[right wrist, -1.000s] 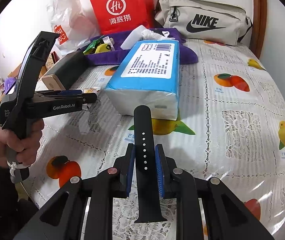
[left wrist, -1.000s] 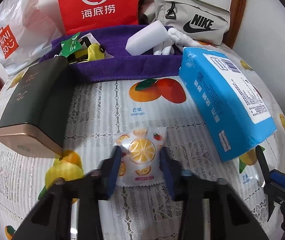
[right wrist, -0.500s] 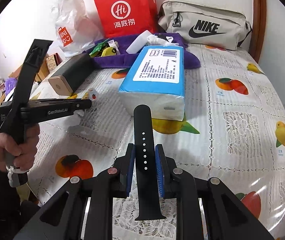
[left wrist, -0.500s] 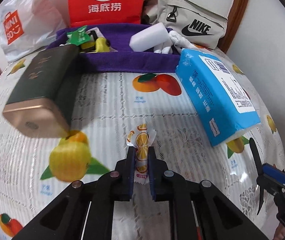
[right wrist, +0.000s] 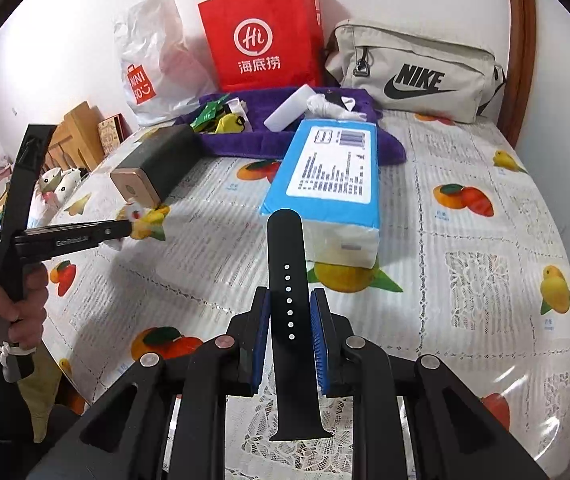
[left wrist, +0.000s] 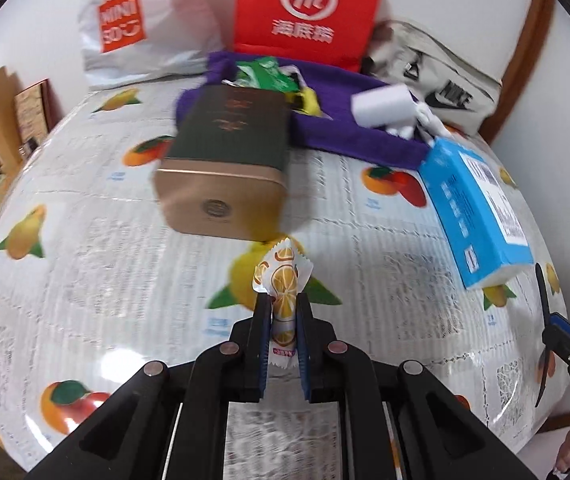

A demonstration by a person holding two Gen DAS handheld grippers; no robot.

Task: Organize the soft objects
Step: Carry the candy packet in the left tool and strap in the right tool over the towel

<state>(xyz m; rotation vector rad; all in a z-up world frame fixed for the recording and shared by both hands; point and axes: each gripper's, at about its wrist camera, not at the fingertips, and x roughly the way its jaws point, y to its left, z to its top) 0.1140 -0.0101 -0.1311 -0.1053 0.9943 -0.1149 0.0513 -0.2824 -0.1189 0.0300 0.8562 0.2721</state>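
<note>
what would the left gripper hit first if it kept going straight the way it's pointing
Probably the dark green box with the gold end. The left gripper, shut on the orange-print packet, points right at that gold end. Depth is hard to judge through the fisheye.

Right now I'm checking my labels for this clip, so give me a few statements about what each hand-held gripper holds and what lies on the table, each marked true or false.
1. The left hand-held gripper is shut on an orange-print sachet. True.
2. The right hand-held gripper is open, holding nothing. False: it is shut on a black watch strap.
3. The blue tissue pack lies on the fruit-print tablecloth. True.
4. The beige Nike bag stands left of the red paper bag. False: it is to its right.
5. The purple towel has nothing on it. False: small items lie on it.
</note>
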